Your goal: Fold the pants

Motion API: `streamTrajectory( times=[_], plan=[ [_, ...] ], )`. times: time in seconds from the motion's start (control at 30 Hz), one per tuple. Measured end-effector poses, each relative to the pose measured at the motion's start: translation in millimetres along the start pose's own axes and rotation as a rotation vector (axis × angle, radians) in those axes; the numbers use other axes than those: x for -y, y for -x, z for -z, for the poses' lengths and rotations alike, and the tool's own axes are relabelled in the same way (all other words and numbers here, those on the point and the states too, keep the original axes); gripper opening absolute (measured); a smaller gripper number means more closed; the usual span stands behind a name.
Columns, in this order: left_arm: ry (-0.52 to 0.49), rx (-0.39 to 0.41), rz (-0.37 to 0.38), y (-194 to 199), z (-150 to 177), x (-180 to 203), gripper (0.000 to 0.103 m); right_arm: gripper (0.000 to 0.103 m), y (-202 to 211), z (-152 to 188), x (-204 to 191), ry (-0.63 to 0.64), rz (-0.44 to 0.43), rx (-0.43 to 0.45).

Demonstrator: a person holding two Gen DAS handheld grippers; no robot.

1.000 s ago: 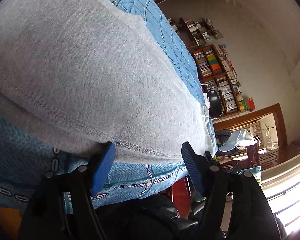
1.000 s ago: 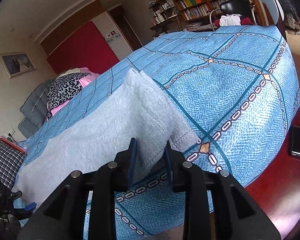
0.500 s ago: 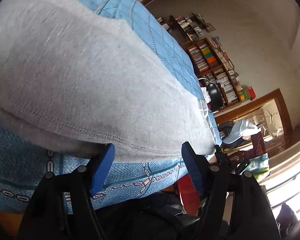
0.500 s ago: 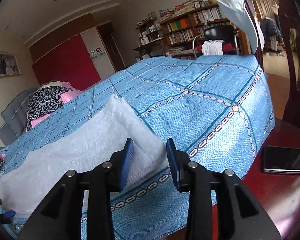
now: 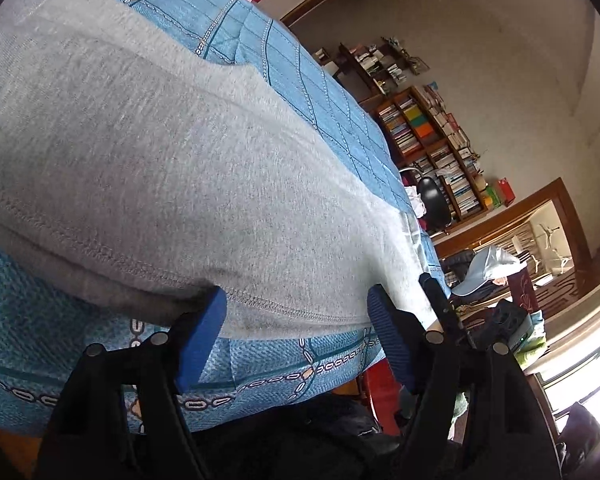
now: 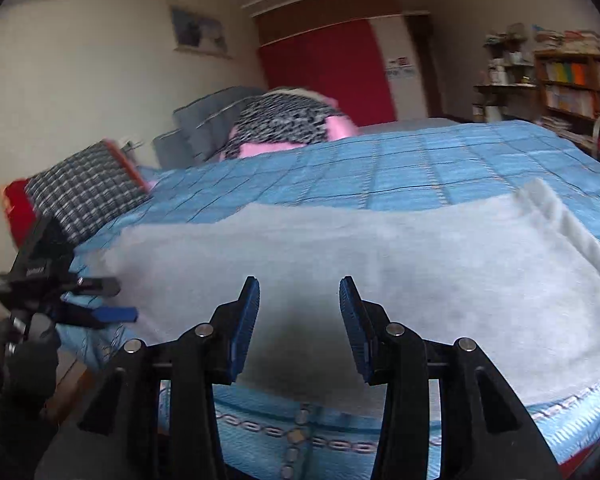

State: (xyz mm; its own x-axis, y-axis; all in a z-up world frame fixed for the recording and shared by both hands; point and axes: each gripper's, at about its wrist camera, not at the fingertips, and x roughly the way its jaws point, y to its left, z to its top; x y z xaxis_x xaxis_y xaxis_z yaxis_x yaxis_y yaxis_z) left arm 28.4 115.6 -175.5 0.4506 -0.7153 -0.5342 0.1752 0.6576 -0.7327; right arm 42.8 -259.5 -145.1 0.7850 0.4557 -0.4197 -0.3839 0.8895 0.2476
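Both grippers hover at the bed's near edge with jaws spread wide, holding nothing: the left gripper [image 5: 296, 304] at the hem, the right gripper [image 6: 299, 300] mid-length. The grey pants [image 6: 340, 264] lie flat along that edge on the blue bedspread [image 6: 420, 160]; pillows [image 6: 284, 120] sit beyond.

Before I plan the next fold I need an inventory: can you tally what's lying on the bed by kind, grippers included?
Grey pants: 1
Blue patterned bedspread: 1
Checked pillow: 1
Leopard-print and pink bundle: 1
Grippers: 2, left gripper and right gripper, both open at the pants' near edge
Total: 6
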Motion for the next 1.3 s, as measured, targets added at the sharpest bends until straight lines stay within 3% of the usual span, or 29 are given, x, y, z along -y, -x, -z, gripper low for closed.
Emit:
streamTrajectory(
  times=[0.07,0.17,0.37,0.5,0.6,0.67,0.77,0.97,1.07,1.3],
  plan=[
    [0.015,0.007,0.007,0.3,-0.1,-3.4,0.076,0.043,-22.5,3.0,-35.3,0.130,-0.093,-0.059],
    [0.039,0.014,0.021,-1.0,-1.4,-11.5,0.076,0.043,-45.9,13.2,-72.9,0.290,-0.160,-0.113],
    [0.047,0.028,0.038,2.2,-3.4,-15.6,0.076,0.043,-79.3,29.0,-105.4,0.440,-0.180,-0.187],
    [0.054,0.044,0.051,5.3,-9.1,-18.4,0.079,0.043,-95.4,35.4,-113.3,0.490,-0.136,-0.202],
    [0.049,0.050,0.054,5.8,-11.9,-16.3,0.080,0.041,-99.3,34.7,-112.5,0.491,-0.132,-0.204],
    [0.046,0.051,0.052,6.5,-13.4,-15.9,0.080,0.022,-99.9,32.7,-110.7,0.470,-0.145,-0.211],
    [0.043,0.060,0.046,9.3,-17.2,-14.8,0.080,0.010,-97.9,24.9,-106.6,0.414,-0.182,-0.220],
    [-0.046,0.119,-0.005,21.6,-26.8,4.8,0.080,0.009,-71.1,17.4,-100.2,0.337,-0.275,-0.222],
    [-0.099,0.123,-0.011,16.2,-31.6,16.7,0.080,0.007,-73.1,24.0,-99.2,0.319,-0.280,-0.254],
    [-0.192,0.017,-0.121,-36.1,-31.0,10.7,0.080,0.012,-72.8,27.7,-89.4,0.265,-0.308,-0.277]
  ],
)
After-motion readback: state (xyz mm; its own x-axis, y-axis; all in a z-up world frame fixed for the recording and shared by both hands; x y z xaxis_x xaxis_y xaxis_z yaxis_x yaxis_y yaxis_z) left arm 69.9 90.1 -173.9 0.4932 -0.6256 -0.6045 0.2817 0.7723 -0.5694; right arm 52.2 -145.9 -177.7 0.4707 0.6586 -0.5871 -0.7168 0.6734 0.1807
